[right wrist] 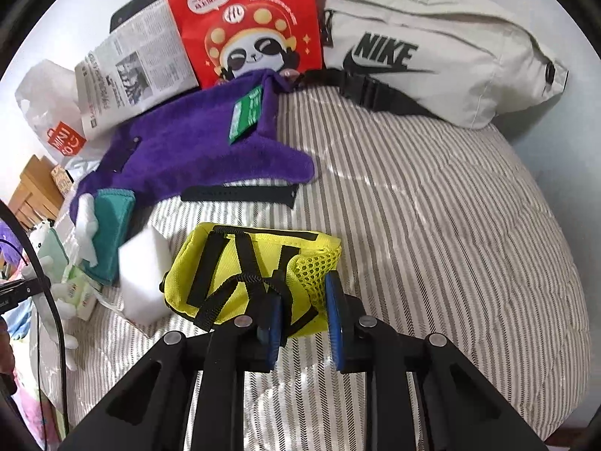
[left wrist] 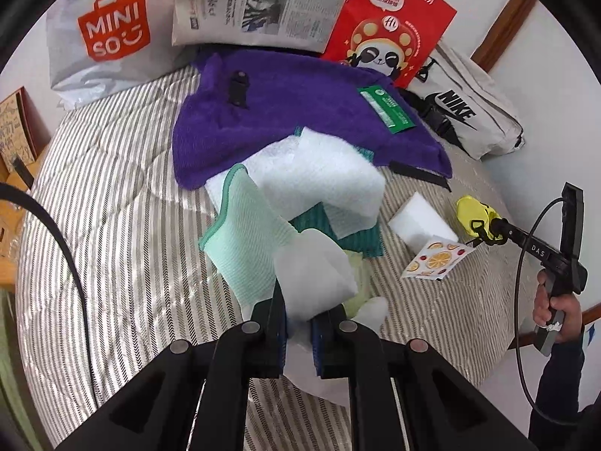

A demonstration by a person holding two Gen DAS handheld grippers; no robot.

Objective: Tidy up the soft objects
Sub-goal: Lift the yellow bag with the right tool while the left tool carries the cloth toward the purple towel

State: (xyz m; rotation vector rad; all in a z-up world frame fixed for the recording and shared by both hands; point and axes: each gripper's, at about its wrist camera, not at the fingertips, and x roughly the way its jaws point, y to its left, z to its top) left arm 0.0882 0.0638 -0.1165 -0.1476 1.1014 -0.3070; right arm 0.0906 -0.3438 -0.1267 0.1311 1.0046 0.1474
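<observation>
My left gripper (left wrist: 298,323) is shut on a white foam sheet (left wrist: 313,282), held above the striped bed (left wrist: 112,225). Beyond it lie a mint cloth (left wrist: 248,233), more white foam wrap (left wrist: 323,176), a teal cloth (left wrist: 357,236) and a purple towel (left wrist: 285,109). My right gripper (right wrist: 300,312) is shut on a yellow pouch (right wrist: 248,270) with black straps, low over the bed; it also shows in the left wrist view (left wrist: 474,218). A white sponge block (right wrist: 144,274) lies left of the pouch.
A white Nike bag (right wrist: 432,49), a red panda bag (right wrist: 248,22), a newspaper (right wrist: 131,71) and a Miniso bag (left wrist: 101,34) line the back. A black strap (right wrist: 240,192) and a green card (right wrist: 246,112) lie by the towel. A fruit-print packet (left wrist: 435,259) lies near the sponge.
</observation>
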